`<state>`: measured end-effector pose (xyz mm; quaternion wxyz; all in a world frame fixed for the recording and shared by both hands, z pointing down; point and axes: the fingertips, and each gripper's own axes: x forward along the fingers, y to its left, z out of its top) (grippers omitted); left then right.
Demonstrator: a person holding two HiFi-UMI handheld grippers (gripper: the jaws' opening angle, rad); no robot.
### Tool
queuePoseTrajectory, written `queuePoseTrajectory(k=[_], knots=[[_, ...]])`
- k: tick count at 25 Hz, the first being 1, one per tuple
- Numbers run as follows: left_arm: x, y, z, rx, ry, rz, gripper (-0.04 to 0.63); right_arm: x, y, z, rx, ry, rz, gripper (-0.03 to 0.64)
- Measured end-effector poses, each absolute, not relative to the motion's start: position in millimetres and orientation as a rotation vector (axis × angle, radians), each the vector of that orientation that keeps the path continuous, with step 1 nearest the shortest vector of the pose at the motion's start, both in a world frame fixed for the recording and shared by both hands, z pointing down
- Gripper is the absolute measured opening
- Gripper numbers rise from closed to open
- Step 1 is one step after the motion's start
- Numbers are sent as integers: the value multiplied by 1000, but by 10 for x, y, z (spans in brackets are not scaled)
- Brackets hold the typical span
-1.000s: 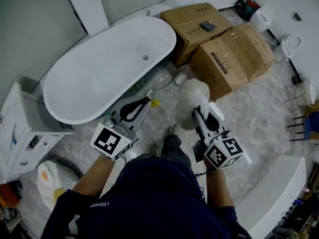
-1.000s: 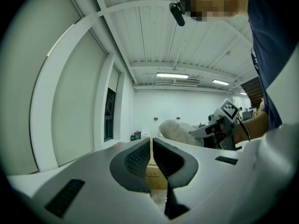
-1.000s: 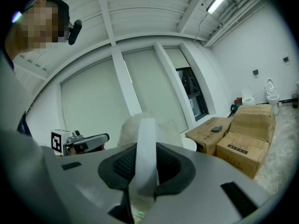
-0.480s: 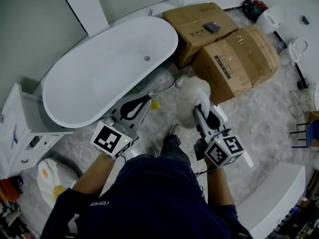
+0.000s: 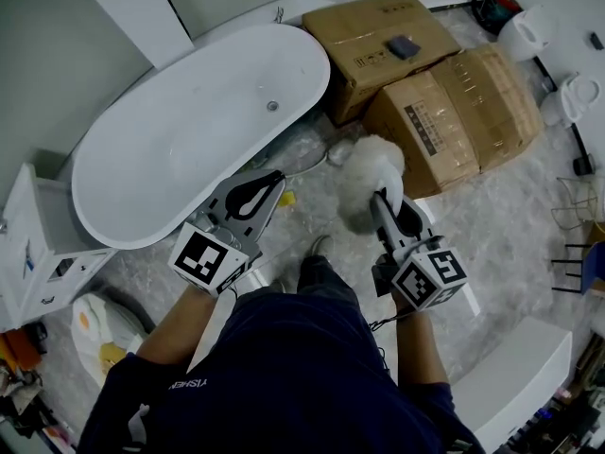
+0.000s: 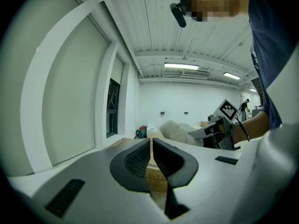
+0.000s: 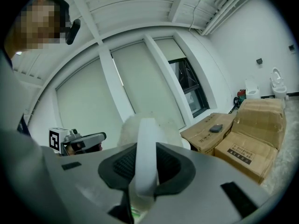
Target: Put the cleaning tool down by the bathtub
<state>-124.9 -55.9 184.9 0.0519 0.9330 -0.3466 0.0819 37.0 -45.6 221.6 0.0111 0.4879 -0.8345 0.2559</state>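
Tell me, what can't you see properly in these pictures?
- Duster: its handle's end, head view, covered by the right gripper clamping it.
- Floor right below: head view, hidden by the dark shirt.
- Labels on the near box: head view, too small to read.
- Dark thing on the far box: head view, too small to name.

we find almost nothing we can read. the nearer brown cardboard box [image 5: 473, 102] carries a black printed label [image 5: 421, 126] on its top. the farther brown cardboard box [image 5: 373, 22] has a smaller black mark [image 5: 369, 61]. both are too small for us to read, in the right gripper view as well. the dark blue sleeve [image 5: 151, 391] bears a short line of white capitals, upside down to us, which we cannot spell out surely. the two white marker cubes [image 5: 210, 261] [image 5: 430, 277] show only black square patterns, no letters.
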Motion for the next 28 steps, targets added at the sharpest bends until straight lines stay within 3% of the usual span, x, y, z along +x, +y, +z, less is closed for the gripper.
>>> queuePoseTrajectory(k=[11,28], knots=[[-575,-1358,2071,2793,-1086,334,40,1030,-1297,2579,1446,-2577,867,87],[-105,-2268,2890,2737,-945,459,40,1572,-2251,3657,1534,-2374,984,87]])
